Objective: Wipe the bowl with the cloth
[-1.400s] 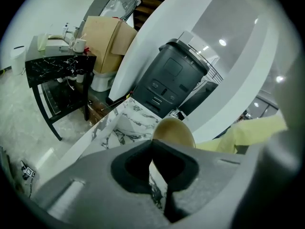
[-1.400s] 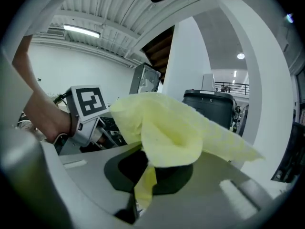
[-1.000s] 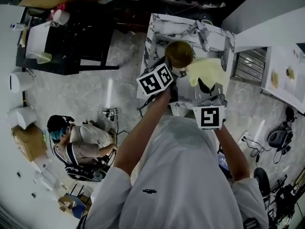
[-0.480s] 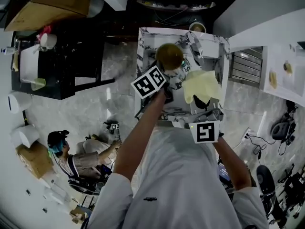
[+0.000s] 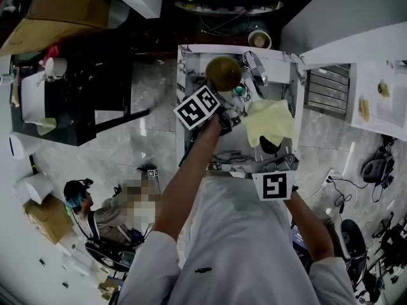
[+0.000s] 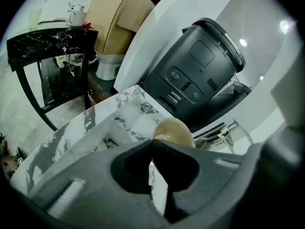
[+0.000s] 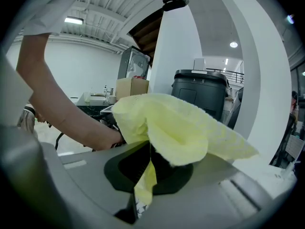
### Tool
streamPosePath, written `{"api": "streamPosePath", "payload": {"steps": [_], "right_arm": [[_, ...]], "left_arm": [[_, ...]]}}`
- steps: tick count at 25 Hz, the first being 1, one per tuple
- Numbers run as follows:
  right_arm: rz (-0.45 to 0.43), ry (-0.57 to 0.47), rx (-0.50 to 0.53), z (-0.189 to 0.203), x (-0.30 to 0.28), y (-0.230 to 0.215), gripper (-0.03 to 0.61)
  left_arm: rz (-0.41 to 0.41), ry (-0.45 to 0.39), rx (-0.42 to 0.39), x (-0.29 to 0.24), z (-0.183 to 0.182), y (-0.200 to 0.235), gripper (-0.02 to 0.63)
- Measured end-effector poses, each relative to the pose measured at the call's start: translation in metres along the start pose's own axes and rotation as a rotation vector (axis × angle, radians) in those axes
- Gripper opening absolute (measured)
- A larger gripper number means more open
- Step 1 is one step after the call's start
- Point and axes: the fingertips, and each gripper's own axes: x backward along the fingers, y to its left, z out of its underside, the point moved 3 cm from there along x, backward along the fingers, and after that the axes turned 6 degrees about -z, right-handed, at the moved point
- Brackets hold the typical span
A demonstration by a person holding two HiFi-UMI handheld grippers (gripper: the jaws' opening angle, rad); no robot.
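Bowl point(image 5: 223, 73), rim-pinched in left gripper point(image 6: 151, 144) fingers, has been drawn apart from the cloth point(image 5: 270, 121), clamped in right gripper point(image 7: 147, 149) fingers just right of the bowl.

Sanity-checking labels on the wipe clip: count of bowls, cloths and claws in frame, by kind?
bowl: 1, tan, gripped by the left claw
cloth: 1, yellow, gripped by the right claw
claws: 2
Total: 4

Lab: marble counter point(image 5: 189, 84), floor cables point(image 5: 344, 194), cardboard box point(image 5: 63, 5).
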Motion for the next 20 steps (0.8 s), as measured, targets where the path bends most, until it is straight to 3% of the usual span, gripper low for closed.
{"api": "streamPosePath", "payload": {"steps": [10,14,20], "right_arm": [[0.000,0.027,0.000,0.002,-0.003,-0.007,0.014],[0.001,0.030,0.008,0.004,-0.001,-0.003,0.014],[0.019,0.020,0.014,0.004,0.001,-0.011,0.014]], "left_arm": [[-0.005,-0.033,0.041,-0.011,-0.011,0.002,0.018],[0.000,-0.031,0.014,-0.011,-0.009,0.002,0.071],[-0.011,-0.045,-0.022,-0.003,-0.006,0.002,0.087]]}}
